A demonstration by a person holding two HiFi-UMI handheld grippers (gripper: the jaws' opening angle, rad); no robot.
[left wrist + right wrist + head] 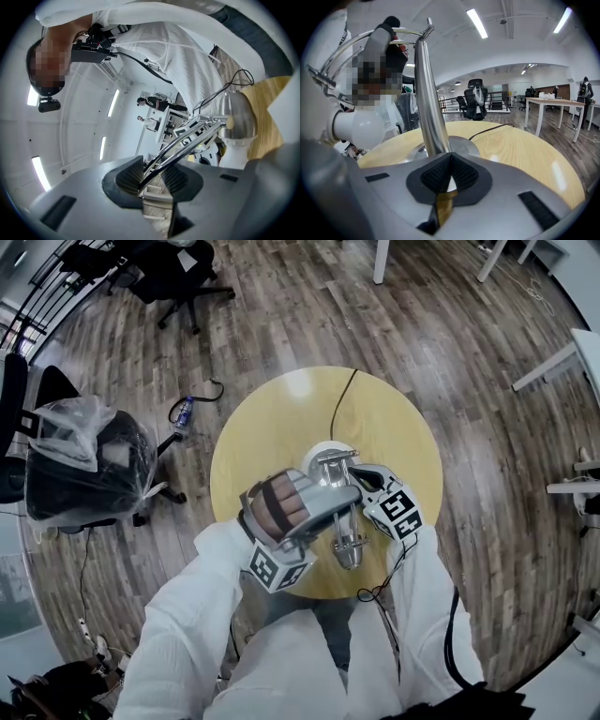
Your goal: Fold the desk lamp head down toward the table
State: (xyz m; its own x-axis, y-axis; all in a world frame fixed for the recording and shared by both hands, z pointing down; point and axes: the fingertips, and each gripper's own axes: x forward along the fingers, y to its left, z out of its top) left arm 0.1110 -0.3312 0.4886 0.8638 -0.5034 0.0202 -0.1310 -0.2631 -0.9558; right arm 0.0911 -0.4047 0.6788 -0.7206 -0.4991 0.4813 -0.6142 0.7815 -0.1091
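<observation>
A chrome desk lamp stands on the round yellow table (pixel 281 418). Its base (pixel 323 457) sits near the middle and its head (pixel 349 547) hangs toward the near edge. My left gripper (pixel 321 512) is at the lamp's upper arm. In the left gripper view the arm's two thin rods (pixel 187 143) run between the jaws (pixel 152 180), lying by the left pad with a gap to the right pad, and the silver head (pixel 236 122) shows beyond. My right gripper (pixel 364 482) is shut on the upright chrome post (pixel 429 108), low down near the base (pixel 461 145). The white underside of the head (pixel 361 129) shows at left.
The lamp's black cable (pixel 342 399) runs off the table's far edge. A chair wrapped in plastic (pixel 84 465) stands left of the table, a bottle (pixel 183 412) lies on the wooden floor, and white desk legs (pixel 380 261) stand farther back.
</observation>
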